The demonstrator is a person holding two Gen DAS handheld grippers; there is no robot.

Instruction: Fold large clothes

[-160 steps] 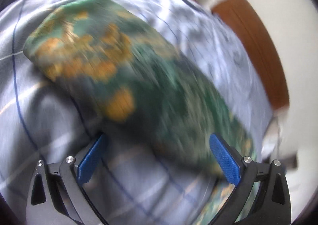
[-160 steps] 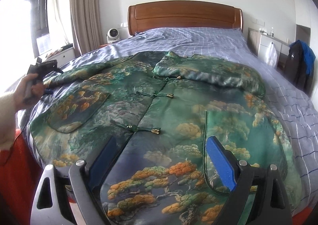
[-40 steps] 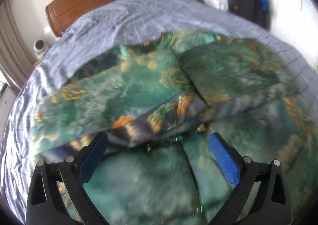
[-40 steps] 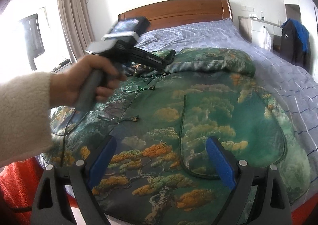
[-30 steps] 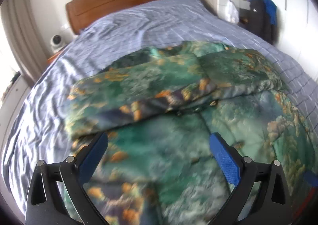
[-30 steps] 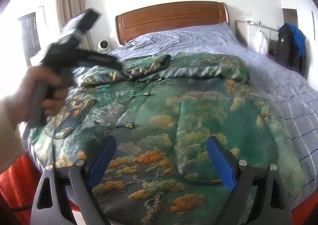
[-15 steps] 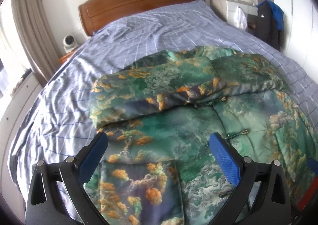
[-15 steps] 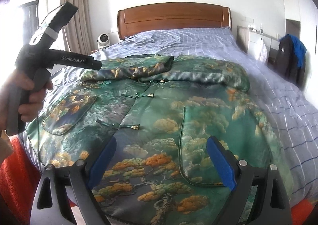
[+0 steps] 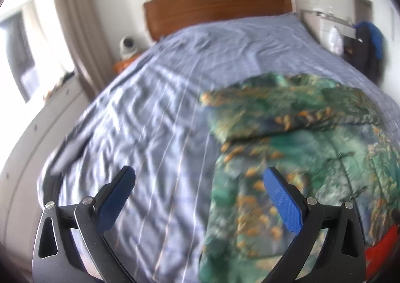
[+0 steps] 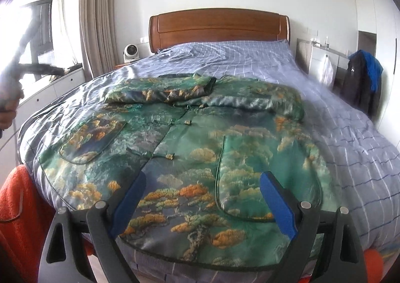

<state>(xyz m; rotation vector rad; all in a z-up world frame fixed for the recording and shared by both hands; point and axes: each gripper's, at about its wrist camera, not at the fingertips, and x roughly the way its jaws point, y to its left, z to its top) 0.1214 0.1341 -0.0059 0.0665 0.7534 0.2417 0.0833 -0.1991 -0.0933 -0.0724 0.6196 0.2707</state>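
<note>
While both sets of fingers are held wide apart with nothing between them, the right gripper (image 10: 200,204) is poised over the near hem of the green jacket (image 10: 190,148), which is spread on the bed (image 10: 250,58) with both sleeves (image 10: 160,90) laid across the chest. If only one hem corner were pinched, the slippery cloth could be dragged askew. Farther left, the left gripper (image 9: 200,198) is aimed beside the jacket's edge, so bedsheet (image 9: 140,118) might be caught instead.

A green patterned jacket (image 10: 200,148) is spread on the bed (image 10: 350,138), both sleeves folded across it, beneath the wide-open right gripper (image 10: 202,198).
</note>
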